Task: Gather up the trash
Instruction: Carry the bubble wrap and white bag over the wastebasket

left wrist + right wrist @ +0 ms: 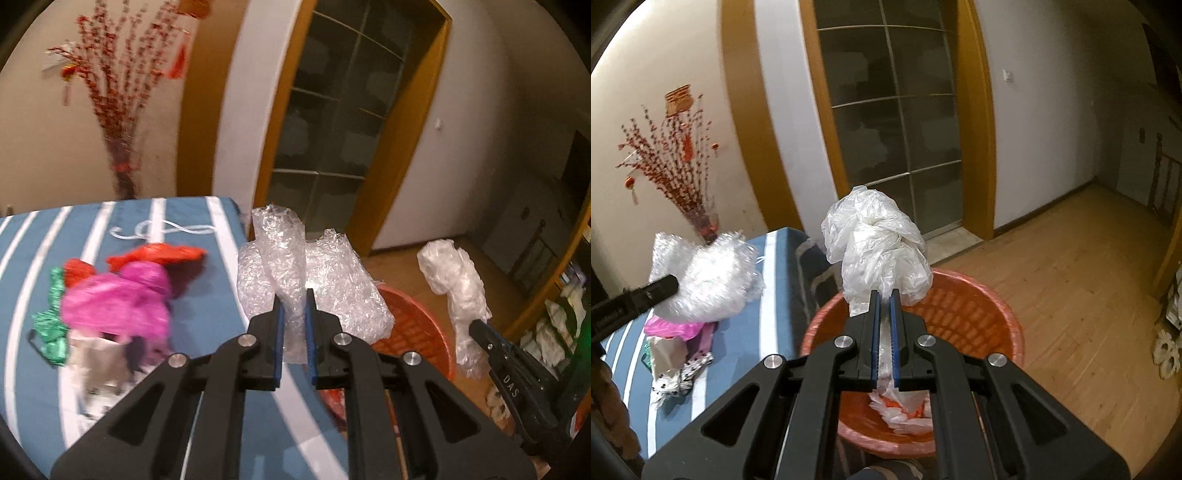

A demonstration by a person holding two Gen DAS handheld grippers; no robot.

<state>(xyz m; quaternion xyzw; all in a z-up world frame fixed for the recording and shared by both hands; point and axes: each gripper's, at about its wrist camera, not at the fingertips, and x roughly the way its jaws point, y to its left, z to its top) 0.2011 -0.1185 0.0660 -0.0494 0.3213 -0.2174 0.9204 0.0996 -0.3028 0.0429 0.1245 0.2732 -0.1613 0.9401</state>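
Clamping a wad of clear bubble wrap [295,280] between the blue pads of my left gripper [294,310], I hold it lifted above the edge of the striped blue table [22,280], partly over the table and partly over the red basket [417,325] beside it. My right gripper [884,306] is closed on a crumpled white plastic bag [879,247], which bulges upward past my fingertips while its loose end trails down between the fingers toward the basket. That bag hangs directly over the basket's open mouth, not touching the rim from what I can see. Inside the basket, near the bottom, lies some more white and orange scrap [905,413]. On the table a heap of trash remains: a pink bag [118,299], an orange-red piece [159,254] just behind it, a green crinkled scrap [51,321] at its left, and something pale and papery [96,365] in front, blurred in the left view. From the right wrist view the bubble wrap shows off to the left above that heap, with the tip of the left gripper biting into it.
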